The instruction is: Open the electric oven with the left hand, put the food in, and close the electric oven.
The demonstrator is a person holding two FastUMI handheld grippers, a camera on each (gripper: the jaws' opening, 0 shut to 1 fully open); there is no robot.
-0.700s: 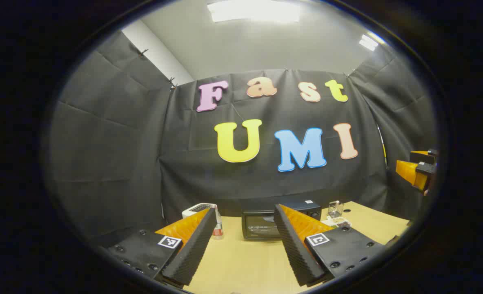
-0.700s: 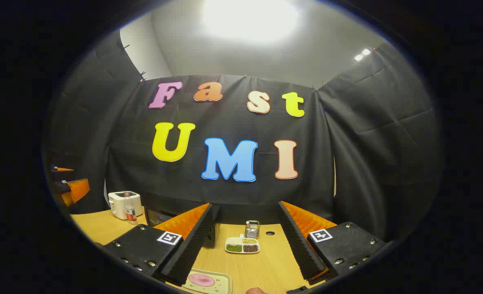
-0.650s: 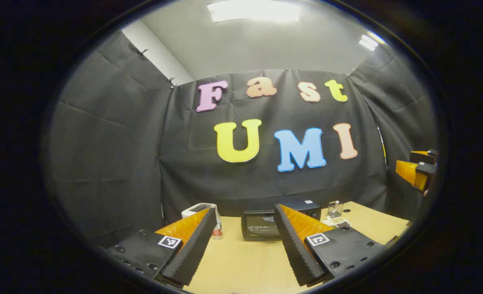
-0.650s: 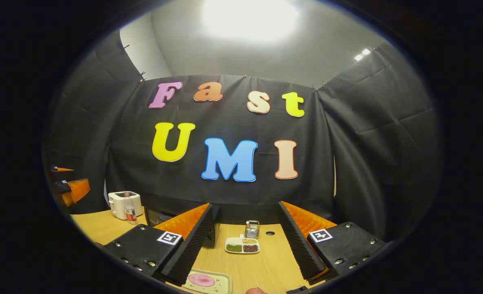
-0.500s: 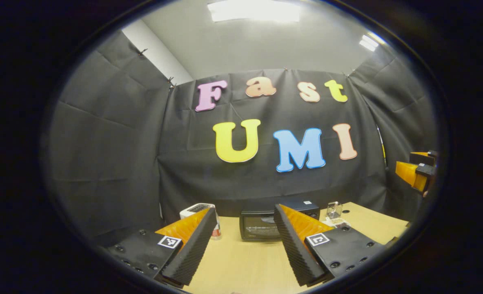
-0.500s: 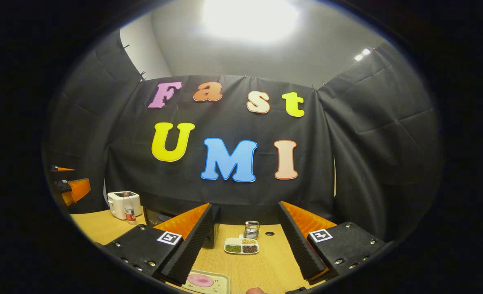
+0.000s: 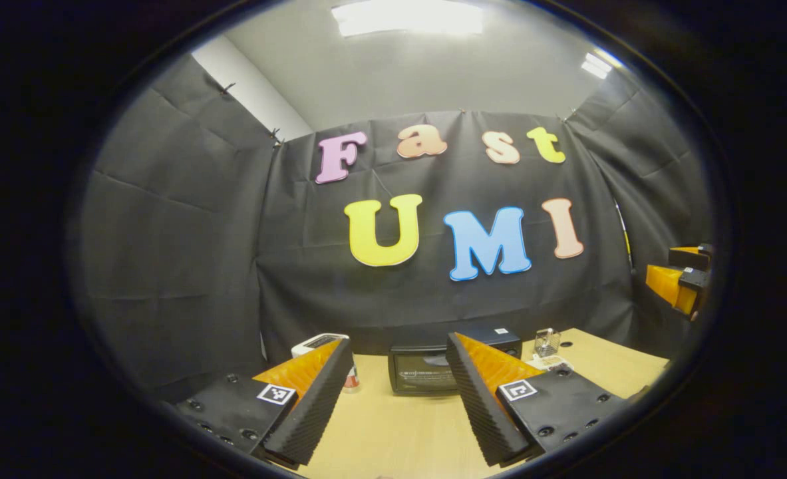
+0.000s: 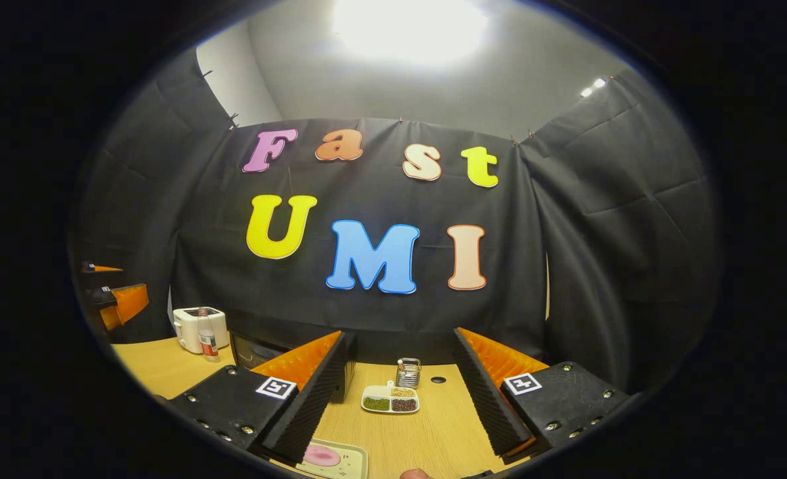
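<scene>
In the left gripper view, the left gripper (image 7: pixel 398 362) hangs above the wooden table (image 7: pixel 400 426) with its fingers spread wide and nothing between them. Between them, at the back of the table, stands the black electric oven (image 7: pixel 426 369), its door closed. A white toaster (image 7: pixel 313 343) stands left of it. The right gripper view has the right gripper (image 8: pixel 400 359) also spread and empty, and near the bottom edge a tray (image 8: pixel 350 460) with pink food (image 8: pixel 321 456). Farther back lies a small divided dish (image 8: pixel 390 400) with a metal holder (image 8: pixel 407 372) behind it.
</scene>
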